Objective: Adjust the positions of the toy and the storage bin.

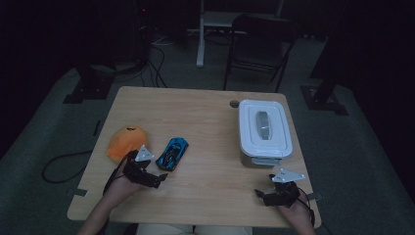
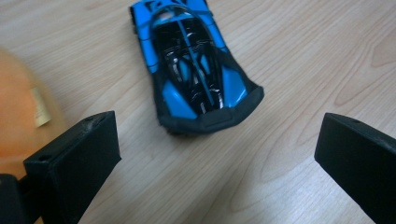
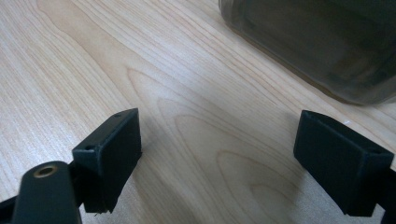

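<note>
Blue toy sports car (image 2: pixel 194 70), black roof and trim, sits on the wooden table (image 1: pixel 205 127) just right of the orange cap (image 1: pixel 127 142). Left gripper (image 2: pixel 217 154) low over the table, jaws spread wide, empty; car just ahead of them, untouched. Right gripper (image 3: pixel 219 154) released too, near the white-lidded container (image 1: pixel 264 129).

Just ahead of the left gripper (image 2: pixel 219 154) we see the toy car (image 2: pixel 194 65), its blue and black shell a glossy, smooth plastic; the orange dome (image 2: pixel 18 116) beside that gripper's left jaw looks matt and bears a small paper label. The table (image 3: pixel 140 60) under both grippers is pale wood with a clear grain and a smooth, low sheen; the box (image 1: pixel 265 128) beyond the right gripper (image 3: pixel 219 158) has a smooth white plastic lid, and both grippers' jaws are matt black.
</note>
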`<state>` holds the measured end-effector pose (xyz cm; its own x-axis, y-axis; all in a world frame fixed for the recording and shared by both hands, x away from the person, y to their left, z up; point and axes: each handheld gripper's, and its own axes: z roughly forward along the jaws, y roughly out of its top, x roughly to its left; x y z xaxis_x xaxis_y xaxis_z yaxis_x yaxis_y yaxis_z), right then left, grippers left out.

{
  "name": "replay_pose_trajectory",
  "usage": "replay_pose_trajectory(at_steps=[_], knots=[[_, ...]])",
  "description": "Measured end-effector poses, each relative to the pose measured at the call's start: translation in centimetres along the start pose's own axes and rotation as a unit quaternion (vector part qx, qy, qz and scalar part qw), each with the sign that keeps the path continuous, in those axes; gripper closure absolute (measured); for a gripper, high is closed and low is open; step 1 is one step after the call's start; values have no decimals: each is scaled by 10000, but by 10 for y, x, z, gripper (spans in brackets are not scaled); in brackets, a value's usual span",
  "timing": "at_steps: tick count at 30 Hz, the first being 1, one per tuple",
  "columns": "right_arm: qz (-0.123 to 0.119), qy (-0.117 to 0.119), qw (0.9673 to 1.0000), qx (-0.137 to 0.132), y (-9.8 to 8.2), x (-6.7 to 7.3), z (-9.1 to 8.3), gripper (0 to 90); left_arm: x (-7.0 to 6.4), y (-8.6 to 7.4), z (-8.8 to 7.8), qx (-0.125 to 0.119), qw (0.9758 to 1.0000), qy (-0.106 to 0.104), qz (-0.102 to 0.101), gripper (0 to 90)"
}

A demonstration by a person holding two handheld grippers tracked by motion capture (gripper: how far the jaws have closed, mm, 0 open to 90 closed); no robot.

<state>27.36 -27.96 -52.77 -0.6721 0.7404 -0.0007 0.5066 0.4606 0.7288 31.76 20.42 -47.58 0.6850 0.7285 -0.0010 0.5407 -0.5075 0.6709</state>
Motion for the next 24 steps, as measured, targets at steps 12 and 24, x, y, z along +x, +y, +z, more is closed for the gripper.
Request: replay_pose_trajectory(at_steps=[12, 24], knots=[[6, -6, 10000, 3, 0, 0, 0, 147, 1, 29, 23, 57, 9997, 162, -185, 7], [7, -7, 10000, 3, 0, 0, 0, 147, 9, 45, 54, 380, 9979, 367, -373, 16]])
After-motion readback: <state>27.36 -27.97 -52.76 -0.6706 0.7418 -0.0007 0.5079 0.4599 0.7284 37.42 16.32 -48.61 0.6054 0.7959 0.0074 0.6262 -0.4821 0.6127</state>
